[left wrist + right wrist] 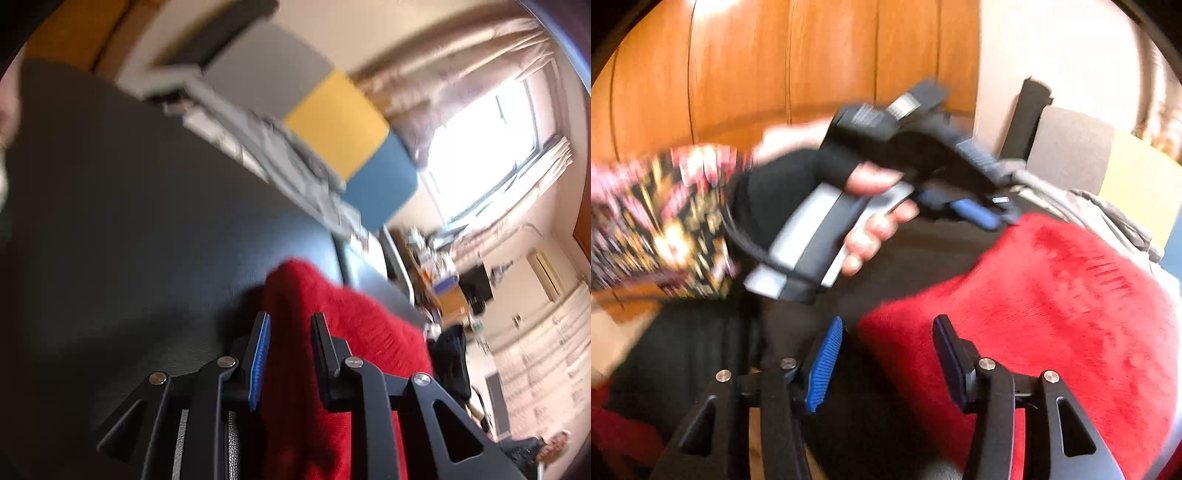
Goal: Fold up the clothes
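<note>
I'm seeing the sweater (1052,295) lying on the table (129,221), w/ rumpled cloth (295,155) behind it at the far edge. My left gripper (993,210) is sitting at the sweater's far-left corner; right gripper (890,354) near side.

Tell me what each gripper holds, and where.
Left gripper pinches the red sweater at a raised fold. Right gripper holds nothing; jaws open.

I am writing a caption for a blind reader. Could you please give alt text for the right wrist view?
The right gripper is open above a red fuzzy garment lying on a dark surface. Beyond it, a hand in a patterned sleeve holds the left gripper at the garment's far edge. Wooden panels fill the background.
</note>
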Motion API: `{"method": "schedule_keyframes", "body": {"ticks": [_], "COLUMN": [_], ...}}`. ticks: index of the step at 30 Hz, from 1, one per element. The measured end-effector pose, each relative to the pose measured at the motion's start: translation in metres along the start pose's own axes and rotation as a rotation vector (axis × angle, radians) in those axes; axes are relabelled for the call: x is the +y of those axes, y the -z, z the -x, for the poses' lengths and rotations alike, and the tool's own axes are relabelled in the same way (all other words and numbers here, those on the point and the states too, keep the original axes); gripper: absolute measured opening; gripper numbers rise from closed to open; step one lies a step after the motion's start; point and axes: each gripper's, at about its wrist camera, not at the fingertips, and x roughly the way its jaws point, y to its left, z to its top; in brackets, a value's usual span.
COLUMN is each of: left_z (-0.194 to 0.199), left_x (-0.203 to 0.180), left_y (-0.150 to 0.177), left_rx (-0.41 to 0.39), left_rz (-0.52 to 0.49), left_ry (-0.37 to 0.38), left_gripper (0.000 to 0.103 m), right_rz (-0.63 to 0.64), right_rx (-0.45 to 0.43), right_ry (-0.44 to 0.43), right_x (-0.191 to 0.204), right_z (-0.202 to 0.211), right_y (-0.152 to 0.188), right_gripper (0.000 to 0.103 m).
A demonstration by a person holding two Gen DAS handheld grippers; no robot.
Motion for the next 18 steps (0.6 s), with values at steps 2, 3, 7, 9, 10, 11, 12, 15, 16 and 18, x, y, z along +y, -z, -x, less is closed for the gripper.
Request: {"method": "schedule_keyframes", "body": {"ticks": [2, 3, 7, 9, 10, 11, 12, 15, 16, 18], "left_z": [0.017, 0.014, -0.012, -0.038, -0.047, -0.055, -0.063, -0.081, -0.083, -0.079], "left_x": [-0.007, -0.022, -0.085, -0.113, -0.119, -0.117, -0.115, -0.099, -0.089, -0.079], "left_y": [0.0, 0.005, 0.029, 0.041, 0.045, 0.046, 0.047, 0.045, 0.041, 0.043], "left_rx": [-0.064, -0.058, -0.007, 0.039, 0.06, 0.07, 0.081, 0.111, 0.118, 0.097], "left_rz": [-0.02, -0.082, -0.371, -0.532, -0.585, -0.597, -0.61, -0.584, -0.539, -0.54], "left_ry": [-0.02, -0.027, -0.068, -0.112, -0.137, -0.178, -0.218, -0.299, -0.3, -0.297], "left_gripper": [0.021, 0.021, 0.021, 0.021, 0.021, 0.021, 0.021, 0.025, 0.025, 0.025], "right_rz": [-0.047, -0.077, -0.256, -0.359, -0.392, -0.415, -0.43, -0.429, -0.426, -0.438], "right_rx": [-0.038, -0.052, -0.081, -0.073, -0.065, -0.053, -0.04, 0.006, 0.025, 0.061], "right_ry": [0.029, 0.052, 0.199, 0.296, 0.323, 0.343, 0.353, 0.328, 0.303, 0.282], "right_x": [-0.011, -0.019, -0.073, -0.11, -0.133, -0.147, -0.158, -0.182, -0.19, -0.206], "right_z": [0.022, 0.032, 0.07, 0.082, 0.086, 0.087, 0.085, 0.067, 0.056, 0.037], "right_y": [-0.002, -0.002, 0.006, 0.007, 0.007, 0.007, 0.006, -0.005, -0.01, -0.016], "right_gripper": [0.053, 0.053, 0.05, 0.045, 0.036, 0.028, 0.026, 0.023, 0.023, 0.023]}}
